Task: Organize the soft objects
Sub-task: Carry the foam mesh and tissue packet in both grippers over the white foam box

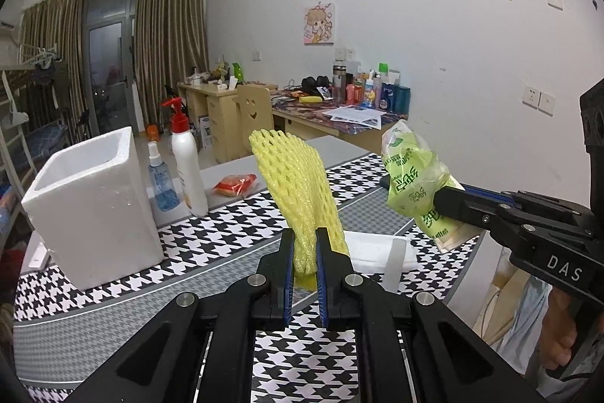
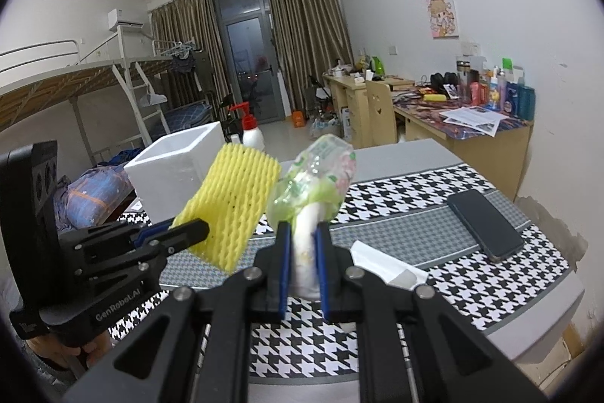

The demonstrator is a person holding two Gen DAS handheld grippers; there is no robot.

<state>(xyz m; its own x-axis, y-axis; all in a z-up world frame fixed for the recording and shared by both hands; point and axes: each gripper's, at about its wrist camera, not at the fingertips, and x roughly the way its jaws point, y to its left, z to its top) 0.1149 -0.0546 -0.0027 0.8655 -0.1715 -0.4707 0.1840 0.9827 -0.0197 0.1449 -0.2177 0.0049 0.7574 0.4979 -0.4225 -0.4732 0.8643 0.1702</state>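
Plainly both things are feather-light and squashy: the left tongs (image 1: pixel 305 252) are clamped on the yellow foam net (image 1: pixel 292 184) at its base, held up above the worktop (image 1: pixel 211 237). The right tongs (image 2: pixel 305 252) pinch the green plastic packet (image 2: pixel 315 176) by its lower end, also aloft; its film looks slippery, so that gathered end seems the surest hold

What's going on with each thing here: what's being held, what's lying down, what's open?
left gripper: shut on the yellow foam net, lifted off the table.
right gripper: shut on the green tissue pack, also lifted.
white foam box: upright, open-topped.
phone: lying flat on the table, screen dark.
red snack packet: lying on the table.
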